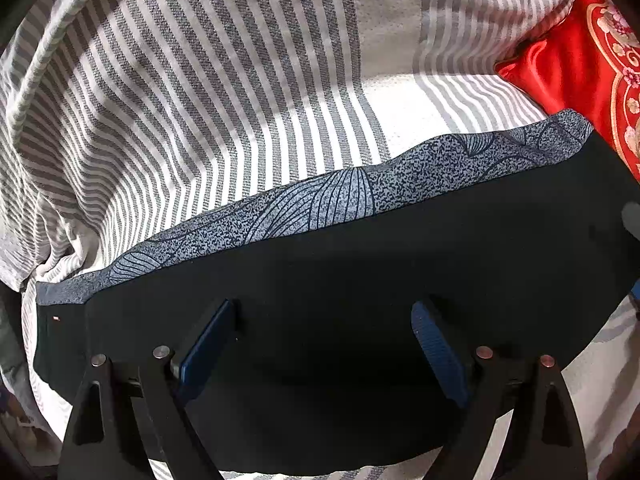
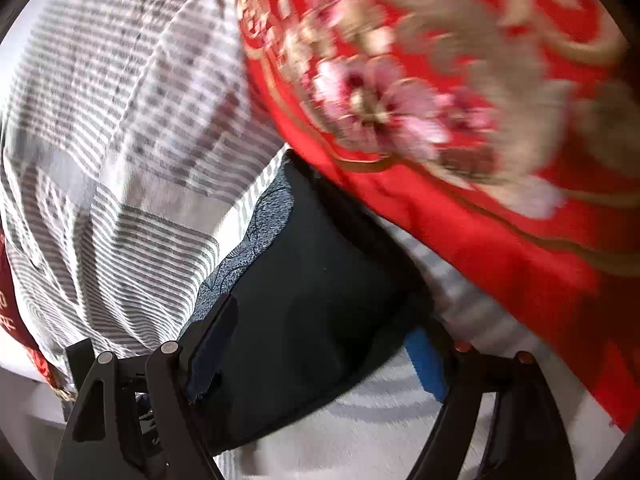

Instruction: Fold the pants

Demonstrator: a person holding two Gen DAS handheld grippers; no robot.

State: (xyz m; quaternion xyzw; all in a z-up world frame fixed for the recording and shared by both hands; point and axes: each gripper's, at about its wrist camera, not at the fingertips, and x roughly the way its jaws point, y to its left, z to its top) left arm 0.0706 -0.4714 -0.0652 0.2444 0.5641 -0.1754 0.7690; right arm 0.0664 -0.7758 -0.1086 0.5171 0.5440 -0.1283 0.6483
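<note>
Pants [image 1: 360, 280]: dark, nearly black cloth lying flat on the bed, folded into a broad band that runs from the left side across to the right.
Pants, patterned edge [image 1: 280, 208]: a blue-grey speckled strip with fine leaf-like line drawings runs along the far edge of the dark cloth, wavy rather than straight.
Pants, left end: a tiny pale tag shows on the dark cloth near the left corner.
Bed sheet [image 1: 180, 100]: grey-and-white striped, rumpled into soft folds at the far left, smoother toward the middle, with a plain white panel beyond the pants.
Left tongs [image 1: 324, 344]: pointing steeply down over the pants, the two blue-padded fingers spread wide apart with only dark cloth showing in the gap; nothing is gripped, and I cannot tell whether the tips touch the fabric.
Red cushion [image 1: 580, 60]: shiny red satin with gold and pink flower embroidery, lying just beyond the right end of the pants.
Right tongs [image 2: 320, 344]: spread wide as well, gripping nothing; its left finger lies over the patterned edge, its right finger with the blue pad sits past the other side of the dark cloth, over the sheet.
Right wrist view: blurred, so the cushion's pink flowers [image 2: 380, 96] are smeared; the red satin fills the upper right, close above the end of the pants.
</note>
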